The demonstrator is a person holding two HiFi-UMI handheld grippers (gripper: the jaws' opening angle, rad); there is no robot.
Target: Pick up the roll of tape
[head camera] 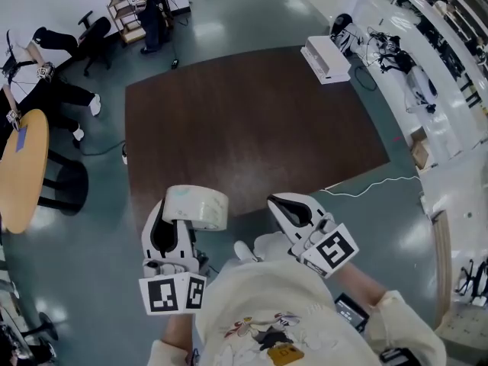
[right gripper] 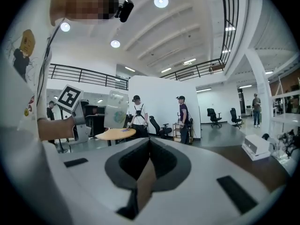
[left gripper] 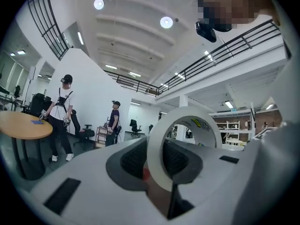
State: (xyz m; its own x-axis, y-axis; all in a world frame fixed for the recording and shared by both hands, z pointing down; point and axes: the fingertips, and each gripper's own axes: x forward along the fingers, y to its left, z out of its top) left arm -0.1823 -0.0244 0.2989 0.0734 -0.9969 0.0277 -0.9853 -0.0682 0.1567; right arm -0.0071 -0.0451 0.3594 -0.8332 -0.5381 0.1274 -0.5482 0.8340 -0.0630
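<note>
The roll of tape (head camera: 196, 207) is a wide, pale ring held up in the air over the near edge of the dark brown table (head camera: 252, 120). My left gripper (head camera: 177, 213) is shut on it, one jaw inside the ring and one outside. In the left gripper view the roll (left gripper: 154, 159) stands upright between the pads of the left gripper (left gripper: 161, 149). My right gripper (head camera: 276, 203) hovers beside it on the right, jaws together and empty. In the right gripper view the right gripper (right gripper: 149, 143) is shut, and the roll (right gripper: 116, 109) shows at the left.
A white box (head camera: 326, 58) sits on the table's far right corner. A round wooden table (head camera: 23, 170) stands at the left, with people and office chairs (head camera: 91, 33) beyond it. A white cable (head camera: 366, 185) lies on the floor at the right, near cluttered benches (head camera: 427, 67).
</note>
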